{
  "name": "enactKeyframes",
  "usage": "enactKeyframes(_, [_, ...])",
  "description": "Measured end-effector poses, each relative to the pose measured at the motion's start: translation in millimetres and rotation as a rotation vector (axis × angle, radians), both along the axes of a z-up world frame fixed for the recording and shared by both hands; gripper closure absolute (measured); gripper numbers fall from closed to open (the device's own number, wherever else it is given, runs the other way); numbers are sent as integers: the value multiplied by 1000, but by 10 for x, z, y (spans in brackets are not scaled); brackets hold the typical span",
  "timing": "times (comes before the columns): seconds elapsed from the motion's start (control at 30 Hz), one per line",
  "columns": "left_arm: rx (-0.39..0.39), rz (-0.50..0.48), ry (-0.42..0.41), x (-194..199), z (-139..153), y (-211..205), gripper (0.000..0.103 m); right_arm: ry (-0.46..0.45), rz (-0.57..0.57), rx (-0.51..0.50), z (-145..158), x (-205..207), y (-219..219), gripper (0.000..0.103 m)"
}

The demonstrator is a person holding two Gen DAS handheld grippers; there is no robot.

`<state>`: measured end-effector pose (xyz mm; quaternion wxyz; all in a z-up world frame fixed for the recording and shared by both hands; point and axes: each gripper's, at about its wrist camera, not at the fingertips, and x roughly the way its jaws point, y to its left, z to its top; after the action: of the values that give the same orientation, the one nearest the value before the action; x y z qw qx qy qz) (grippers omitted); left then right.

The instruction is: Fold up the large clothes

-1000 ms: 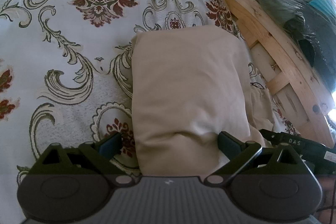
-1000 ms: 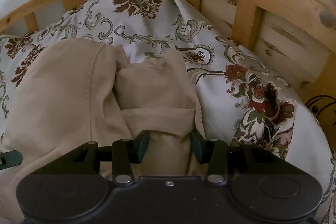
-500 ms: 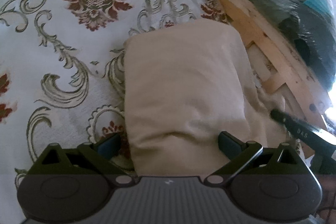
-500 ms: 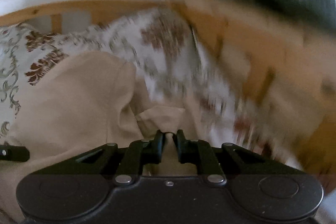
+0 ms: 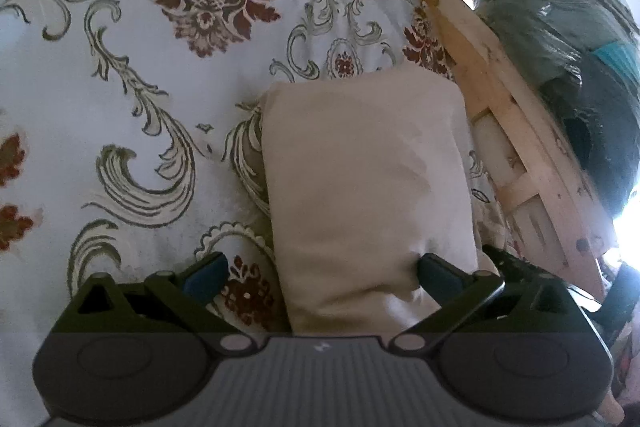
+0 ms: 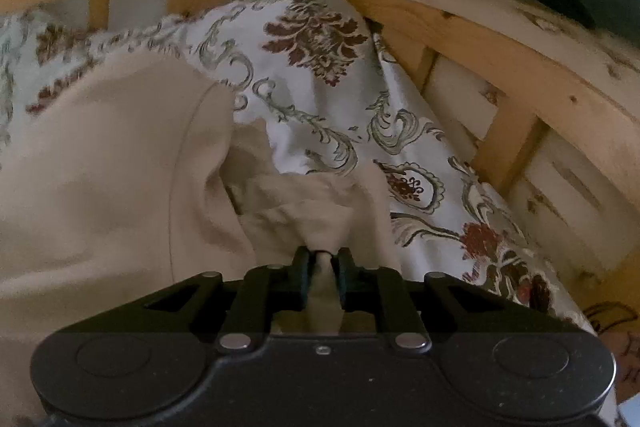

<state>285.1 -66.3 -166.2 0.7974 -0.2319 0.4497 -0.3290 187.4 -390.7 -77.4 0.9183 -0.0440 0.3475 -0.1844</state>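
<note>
Now my right gripper [image 6: 323,259], jaws just closed from wide, pinched a loose flap of the beige garment [image 5: 368,187] on the floral bedspread [image 5: 120,75]; my left gripper [image 5: 320,273] stayed wide astride its folded end.

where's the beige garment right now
The beige garment lies on the floral bedspread near the wooden bed rail. In the right wrist view, the right gripper pinches a fold of it.
</note>
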Motion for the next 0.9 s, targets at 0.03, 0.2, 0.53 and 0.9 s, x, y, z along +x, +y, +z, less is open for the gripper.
enactKeyframes(0.03, [-3, -7, -3, 6, -17, -11, 0, -10, -6, 21, 23, -15, -15, 86])
enactKeyframes(0.2, [24, -42, -28, 37, -31, -133, 0, -89, -11, 73, 227, -191, -21, 76])
enactKeyframes(0.53, [72, -98, -37, 105, -6, -267, 0, -141, -165, 389, 175, -185, -509, 39])
enactKeyframes(0.9, [124, -131, 16, 171, 90, -393, 0, 41, -36, 149, 63, -43, -62, 58])
